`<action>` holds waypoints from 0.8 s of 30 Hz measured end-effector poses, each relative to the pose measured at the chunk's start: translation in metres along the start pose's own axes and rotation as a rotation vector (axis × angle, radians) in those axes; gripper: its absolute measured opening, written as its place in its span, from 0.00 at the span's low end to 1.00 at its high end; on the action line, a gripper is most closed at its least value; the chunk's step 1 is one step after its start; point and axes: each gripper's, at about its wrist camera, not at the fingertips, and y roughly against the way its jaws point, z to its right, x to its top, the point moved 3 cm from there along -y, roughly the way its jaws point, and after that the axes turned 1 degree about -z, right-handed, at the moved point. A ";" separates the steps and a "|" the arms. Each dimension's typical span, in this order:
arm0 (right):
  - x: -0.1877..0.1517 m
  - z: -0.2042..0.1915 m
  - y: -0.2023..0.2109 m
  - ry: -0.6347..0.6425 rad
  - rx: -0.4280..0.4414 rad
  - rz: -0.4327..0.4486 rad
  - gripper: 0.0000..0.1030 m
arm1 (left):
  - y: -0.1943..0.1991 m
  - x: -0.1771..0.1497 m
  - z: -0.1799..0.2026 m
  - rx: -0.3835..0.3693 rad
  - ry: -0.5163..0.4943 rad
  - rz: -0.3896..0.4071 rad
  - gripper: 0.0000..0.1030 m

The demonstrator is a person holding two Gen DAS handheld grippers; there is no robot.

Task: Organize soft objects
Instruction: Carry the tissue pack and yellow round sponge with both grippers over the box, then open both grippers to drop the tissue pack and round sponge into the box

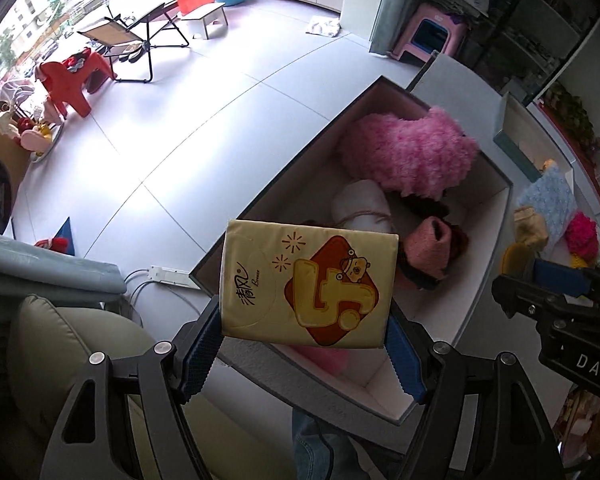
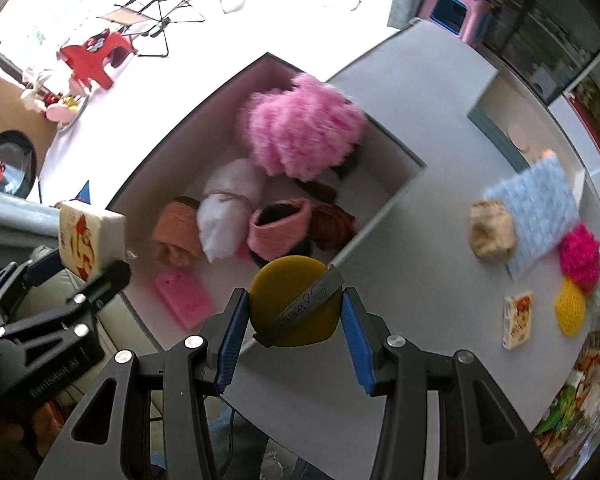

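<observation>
Presently the left gripper (image 1: 306, 338) is clamping a yellow tissue pack (image 1: 308, 284) by its two short sides, the blue finger pads (image 1: 202, 346) pressing against its lower corners. The pack is sitting upright between them, printed face toward the camera, and is hanging over the near left corner of the open storage box (image 1: 496, 216). In the right wrist view the same pack (image 2: 90, 238) is appearing at the box's left edge, outside the rim.

The right gripper (image 2: 294, 338) is gripping a mustard-yellow round pad (image 2: 288, 284) wrapped in a grey paper band (image 2: 310, 306); the pad is lying squarely between the fingers, touching both, and is overhanging the near rim of the box (image 2: 396, 188).

Inside the box a fluffy pink item (image 2: 304, 132) is resting at the far end, with a white tied bundle (image 2: 228, 216), a pink knitted piece (image 2: 278, 228), an orange roll (image 2: 176, 236) and a flat pink pack (image 2: 184, 300) nearer.

On the table (image 2: 420, 264), well apart from the box, a blue quilted cloth (image 2: 536, 208), a beige knit (image 2: 492, 236), a magenta pom (image 2: 580, 252), a yellow mesh item (image 2: 570, 308) and a second tissue pack (image 2: 518, 320) are lying.
</observation>
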 end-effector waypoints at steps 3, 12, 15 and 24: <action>0.006 -0.007 -0.004 0.017 0.005 -0.006 0.49 | -0.005 0.000 -0.001 0.003 0.000 -0.013 0.74; 0.020 -0.012 -0.015 0.014 0.018 -0.029 0.49 | -0.017 0.005 0.006 0.002 -0.022 -0.041 0.74; 0.025 -0.011 -0.015 0.010 0.014 -0.025 0.49 | -0.018 0.006 0.009 0.002 -0.031 -0.045 0.73; 0.034 -0.005 -0.019 -0.002 -0.003 -0.031 0.49 | -0.025 0.006 0.010 0.002 -0.032 -0.065 0.74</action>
